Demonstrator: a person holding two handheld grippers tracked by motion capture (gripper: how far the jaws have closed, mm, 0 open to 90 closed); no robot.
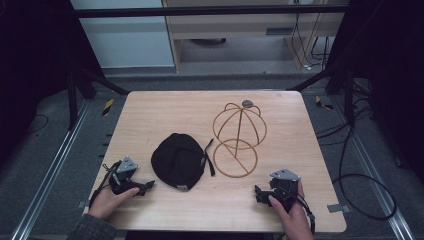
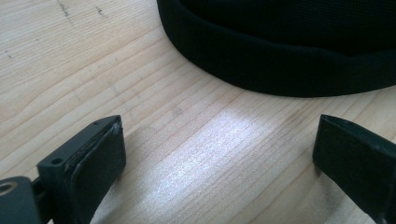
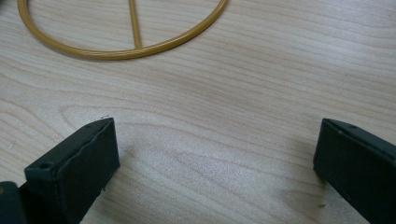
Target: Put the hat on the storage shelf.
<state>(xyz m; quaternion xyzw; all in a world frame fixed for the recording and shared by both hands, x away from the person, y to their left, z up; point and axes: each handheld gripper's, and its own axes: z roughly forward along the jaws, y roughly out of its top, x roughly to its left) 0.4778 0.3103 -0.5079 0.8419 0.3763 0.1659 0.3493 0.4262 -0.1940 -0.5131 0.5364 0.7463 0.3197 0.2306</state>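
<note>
Lay crown-up near the middle of the tabletop, slightly toward the near edge: a black cap, soft and light by the look of it, likely to fold and sag if pinched by the crown alone. Better taken at the stiffer banded rim, which faced the left claw just beyond its tips. Stood just beside the cap, toward the right edge: a golden wire hat stand, rigid, thin and probably light enough to slide or tip if nudged. Rested low near the near-left corner, the left claw, gripped in a hand and aimed across at the cap, jaws spread wide with bare wood between. Sat near the near-right corner, the right claw, likewise released, pointed toward the stand's base ring.
</note>
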